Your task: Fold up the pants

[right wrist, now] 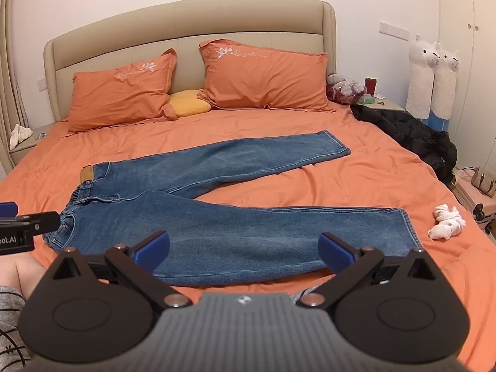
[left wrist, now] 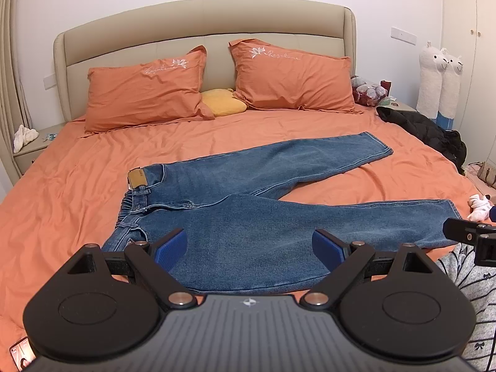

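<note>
The pants [left wrist: 248, 204] lie flat on the bed [left wrist: 77, 186] before me, waistband at nine o'clock, both legs spread toward three o'clock, one leg behind the other. Two pillows [left wrist: 145, 93] lean on the headboard [left wrist: 201, 18] at twelve o'clock, with a cushion [left wrist: 223, 102] between them. A jacket [right wrist: 409, 133] lies on the bed's edge at two o'clock and socks [right wrist: 446, 221] at three. My left hand-held gripper [left wrist: 248, 249] and right hand-held gripper [right wrist: 245, 249] hover over the near leg.
</note>
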